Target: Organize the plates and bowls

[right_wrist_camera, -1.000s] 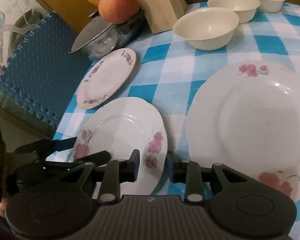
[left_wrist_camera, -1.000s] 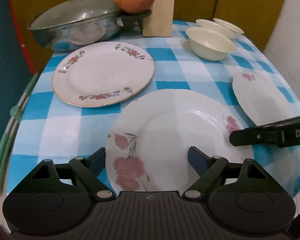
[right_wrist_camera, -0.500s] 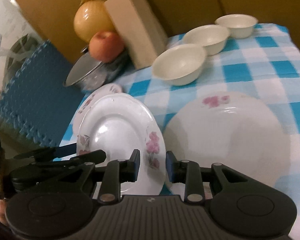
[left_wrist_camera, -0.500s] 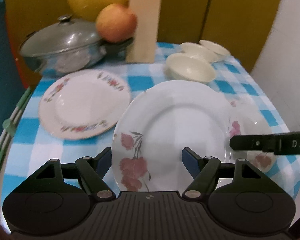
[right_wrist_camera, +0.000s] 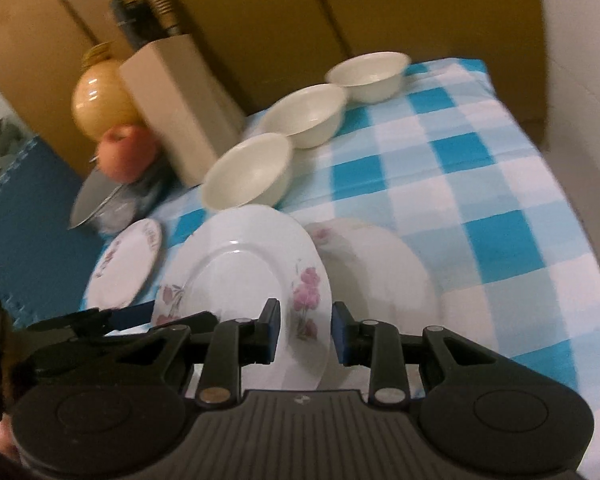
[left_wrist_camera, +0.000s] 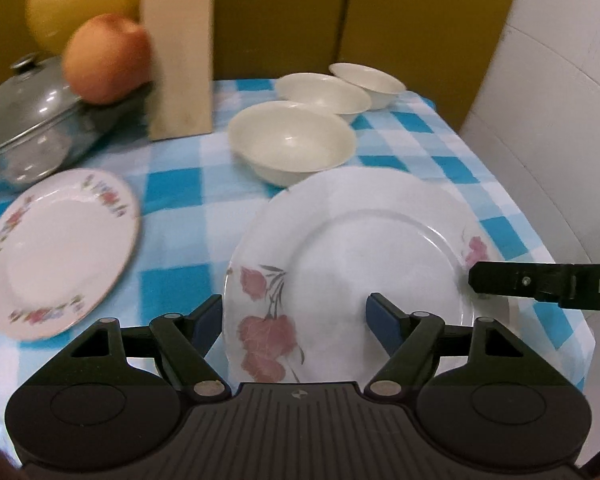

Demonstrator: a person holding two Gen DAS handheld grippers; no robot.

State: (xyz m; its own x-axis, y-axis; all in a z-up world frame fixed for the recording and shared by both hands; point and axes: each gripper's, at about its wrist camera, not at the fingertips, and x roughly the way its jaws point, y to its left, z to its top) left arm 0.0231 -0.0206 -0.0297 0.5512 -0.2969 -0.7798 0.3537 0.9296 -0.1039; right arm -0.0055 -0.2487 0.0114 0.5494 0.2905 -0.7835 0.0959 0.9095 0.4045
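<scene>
A white plate with pink flowers (left_wrist_camera: 360, 248) hangs tilted above the checked tablecloth. My right gripper (right_wrist_camera: 304, 328) is shut on its right rim, and one of its fingers (left_wrist_camera: 540, 286) shows at that rim in the left wrist view. My left gripper (left_wrist_camera: 296, 312) stands wide with its jaws opening. The plate's near-left rim lies between its fingers, and the pads do not press on it. A second pink-flowered plate (right_wrist_camera: 380, 280) lies flat on the cloth, partly under the held one. A gold-rimmed floral plate (left_wrist_camera: 60, 252) lies to the left. Three cream bowls (left_wrist_camera: 292, 140) stand in a row behind.
A lidded steel pot (left_wrist_camera: 32, 120) with an apple (left_wrist_camera: 108, 60) and a yellow fruit (left_wrist_camera: 80, 4) sits at the back left, beside a wooden knife block (left_wrist_camera: 180, 48). A white wall (left_wrist_camera: 560, 140) runs along the table's right edge. Blue foam mat (right_wrist_camera: 28, 216) lies beyond the left edge.
The pink-flowered plate came up off the cloth and travelled right, away from the gold-rimmed plate, and now overlaps the second flowered plate. Both grippers moved with it.
</scene>
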